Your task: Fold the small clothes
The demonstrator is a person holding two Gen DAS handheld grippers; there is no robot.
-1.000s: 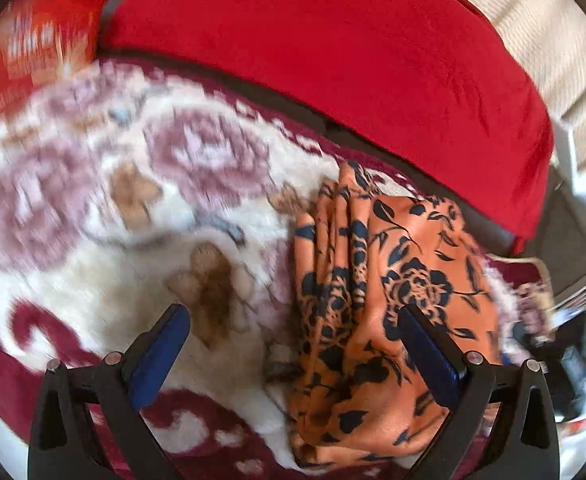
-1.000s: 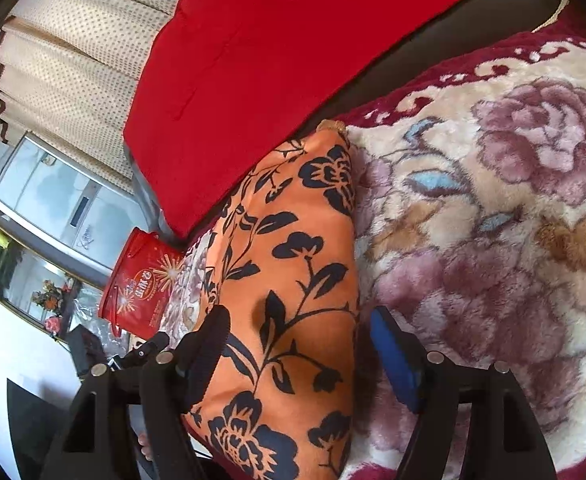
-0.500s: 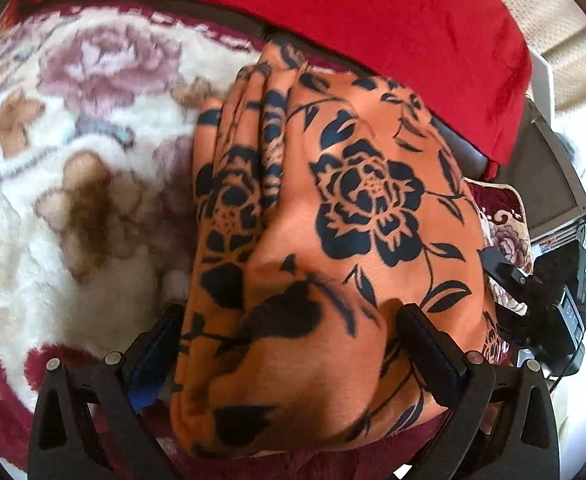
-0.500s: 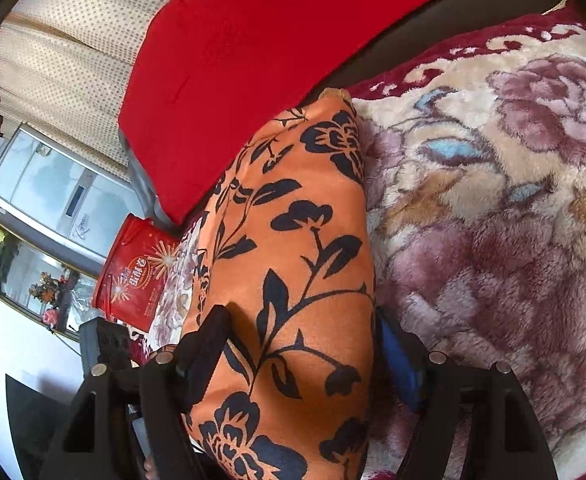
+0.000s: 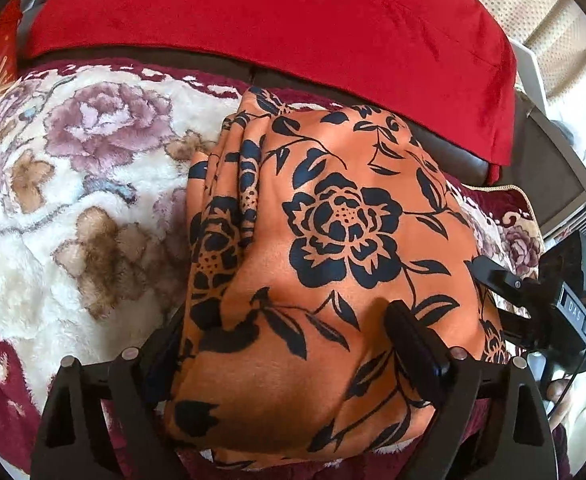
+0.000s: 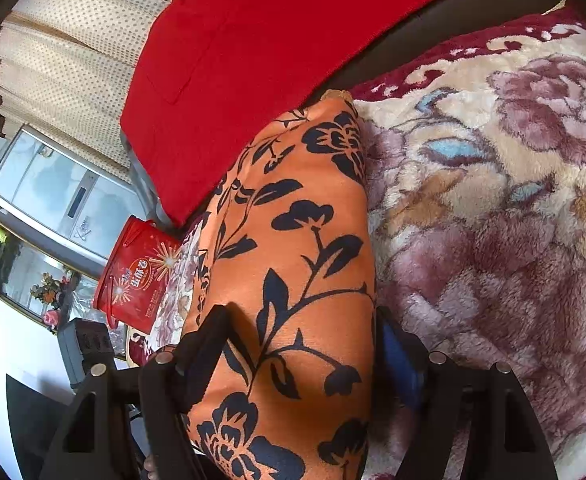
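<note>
A folded orange garment with a black flower print (image 5: 333, 248) lies on a plush floral blanket (image 5: 93, 184). My left gripper (image 5: 289, 344) has its jaws around the garment's near end, one finger on each side and pressing into the cloth. In the right wrist view the same garment (image 6: 293, 280) runs away from me, and my right gripper (image 6: 301, 344) has its jaws closed in on its near end too. The right gripper's body shows in the left wrist view (image 5: 533, 304), at the garment's right side.
A red cushion (image 5: 273, 20) lies along the blanket's far edge. A red printed tub (image 6: 137, 276) stands to the left beyond the garment, with a grey appliance (image 6: 53, 196) and dotted curtains (image 6: 73, 40) behind. The blanket (image 6: 493, 200) stretches to the right.
My left gripper moved right onto the garment and its jaws closed in on the cloth. My right gripper's jaws narrowed on the garment's other side.
</note>
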